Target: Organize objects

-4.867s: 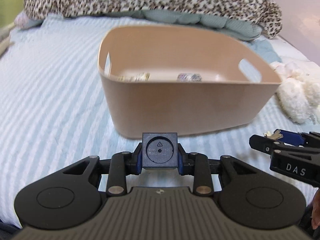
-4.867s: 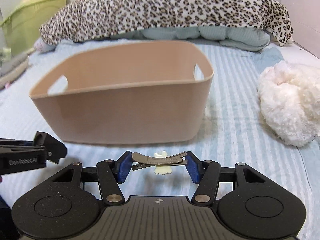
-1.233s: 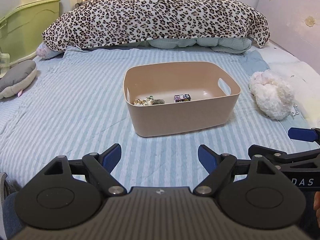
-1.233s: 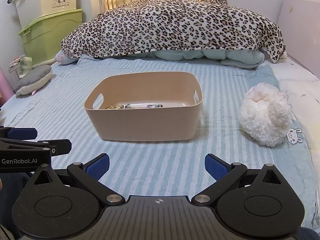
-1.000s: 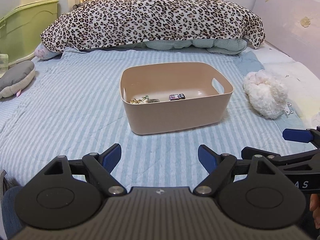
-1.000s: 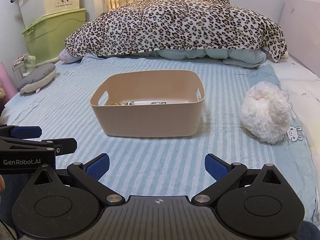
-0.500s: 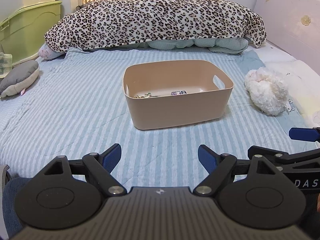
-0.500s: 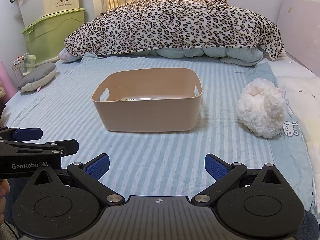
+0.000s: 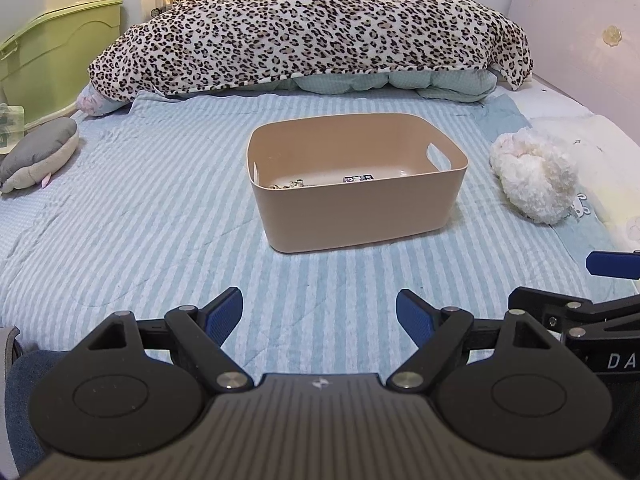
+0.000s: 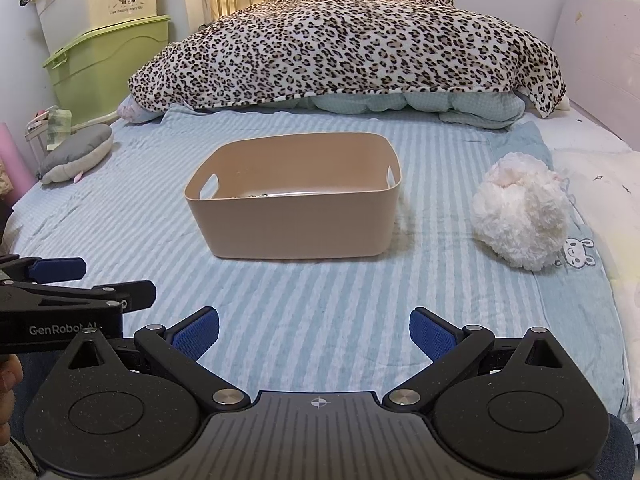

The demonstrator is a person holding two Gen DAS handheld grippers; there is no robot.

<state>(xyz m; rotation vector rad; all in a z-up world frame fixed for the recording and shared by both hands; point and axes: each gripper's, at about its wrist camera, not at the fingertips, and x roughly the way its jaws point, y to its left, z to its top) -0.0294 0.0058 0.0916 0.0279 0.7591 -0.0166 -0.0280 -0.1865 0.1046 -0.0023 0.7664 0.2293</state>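
Observation:
A beige plastic bin (image 9: 360,216) stands in the middle of the striped bed; it also shows in the right wrist view (image 10: 296,220). Small items lie on its floor: a tangled metallic piece (image 9: 290,185) and a small dark block (image 9: 358,178). My left gripper (image 9: 319,312) is open and empty, held low near the bed's front edge, well short of the bin. My right gripper (image 10: 314,332) is open and empty, beside the left one, also well back from the bin.
A white fluffy plush (image 10: 520,220) lies right of the bin. A leopard-print blanket (image 10: 348,44) is heaped at the far end. A grey cushion (image 10: 76,152) and green storage boxes (image 10: 100,60) sit at the left.
Both grippers held small objects near the bin 4.9 s ago; now both are open, empty and pulled back. Over the last second they have barely shifted.

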